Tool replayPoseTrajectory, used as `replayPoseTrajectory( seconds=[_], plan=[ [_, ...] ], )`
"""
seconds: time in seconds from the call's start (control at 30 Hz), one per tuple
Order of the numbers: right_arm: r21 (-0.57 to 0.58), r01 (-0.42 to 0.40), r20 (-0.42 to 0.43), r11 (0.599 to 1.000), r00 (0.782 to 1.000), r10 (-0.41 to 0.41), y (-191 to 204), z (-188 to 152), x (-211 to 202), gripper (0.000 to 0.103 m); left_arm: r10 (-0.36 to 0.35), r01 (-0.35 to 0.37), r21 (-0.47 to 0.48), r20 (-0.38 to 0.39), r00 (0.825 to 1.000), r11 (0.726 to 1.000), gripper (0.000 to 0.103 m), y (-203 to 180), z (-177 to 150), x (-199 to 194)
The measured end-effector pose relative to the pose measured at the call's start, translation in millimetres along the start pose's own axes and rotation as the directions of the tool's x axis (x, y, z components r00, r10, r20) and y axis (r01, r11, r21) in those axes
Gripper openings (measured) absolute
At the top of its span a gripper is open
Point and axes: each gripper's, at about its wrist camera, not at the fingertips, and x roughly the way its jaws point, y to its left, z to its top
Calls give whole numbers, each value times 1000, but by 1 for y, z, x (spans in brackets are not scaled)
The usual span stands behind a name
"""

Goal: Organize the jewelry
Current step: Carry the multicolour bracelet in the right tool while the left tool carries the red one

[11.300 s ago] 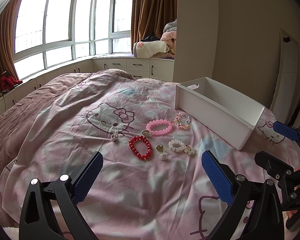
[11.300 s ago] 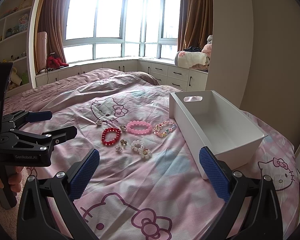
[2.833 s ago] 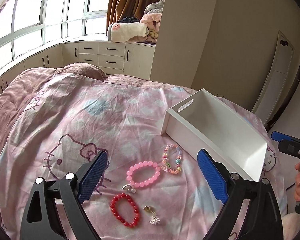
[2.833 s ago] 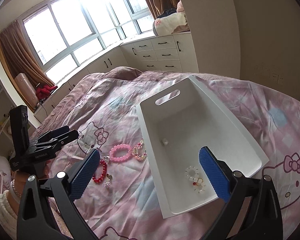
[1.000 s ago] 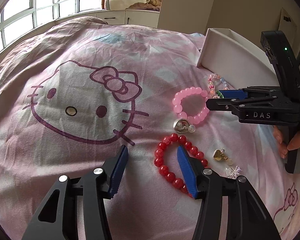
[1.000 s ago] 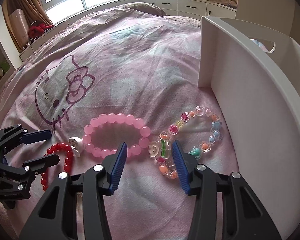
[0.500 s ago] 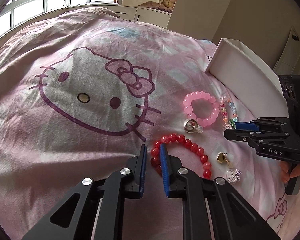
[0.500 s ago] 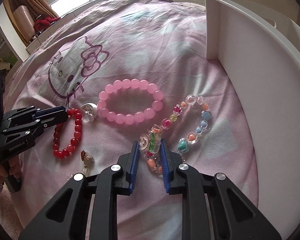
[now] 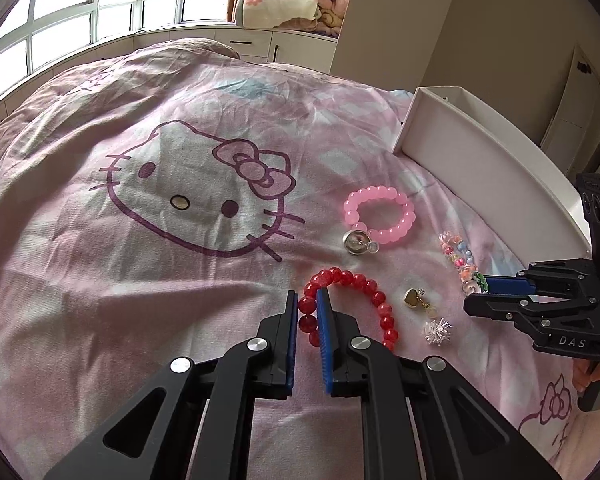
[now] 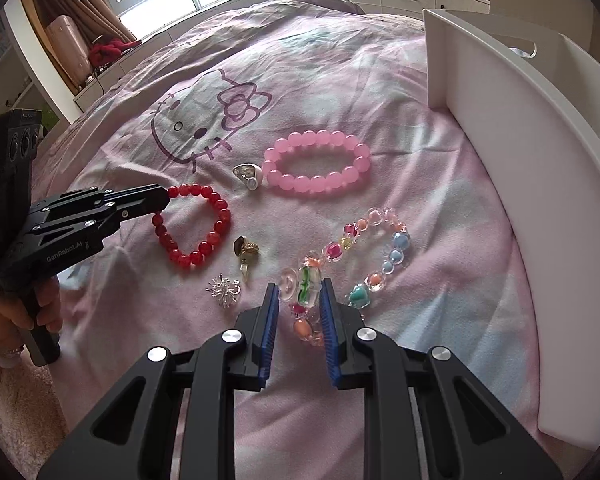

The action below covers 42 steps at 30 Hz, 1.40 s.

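Note:
My left gripper (image 9: 307,312) is shut on the near side of a red bead bracelet (image 9: 364,284), which still lies on the pink bedcover; it also shows in the right wrist view (image 10: 204,236). My right gripper (image 10: 298,300) is shut on the near beads of a multicoloured bead bracelet (image 10: 380,256), also lying on the cover. A pink bead bracelet (image 9: 380,216) lies beyond, with a silver ring (image 9: 356,240) beside it. A gold heart charm (image 9: 414,300) and a silver spiky charm (image 9: 438,330) lie between the grippers.
A white open box (image 10: 520,152) stands on the bed to the right of the jewelry, its long wall close to the multicoloured bracelet. The bedcover (image 9: 140,260) is soft and creased. Window cabinets (image 9: 260,44) run along the far side of the bed.
Both grippers closed from wide open onto their bracelets within the last second. In the last half second both views pulled back slightly, the bracelets staying on the cover.

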Motion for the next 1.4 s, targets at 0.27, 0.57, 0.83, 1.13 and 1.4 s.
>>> replayPoseTrajectory(
  seconds=[0.27,0.57,0.83,1.13,1.4],
  plan=[
    [-1,-16,75,1000,997,16,4,-7,-42,21,-16,17,-27,30,999,999,14,-2,-1,-23],
    [-9,-45,193,999,980,46,2,-2,-98,21,-22,22,0,97,995,1000,14,-27,19,-63],
    [-15,-76,294,997,953,77,1,0,-145,21,-38,33,41,145,989,999,14,-59,37,-92],
    [-17,-85,381,996,921,85,-15,-6,-193,21,-64,45,105,182,981,993,14,-101,56,-119],
    [-11,-62,439,998,896,61,-37,-10,-234,21,-112,78,163,210,971,983,14,-142,77,-134]
  ],
)
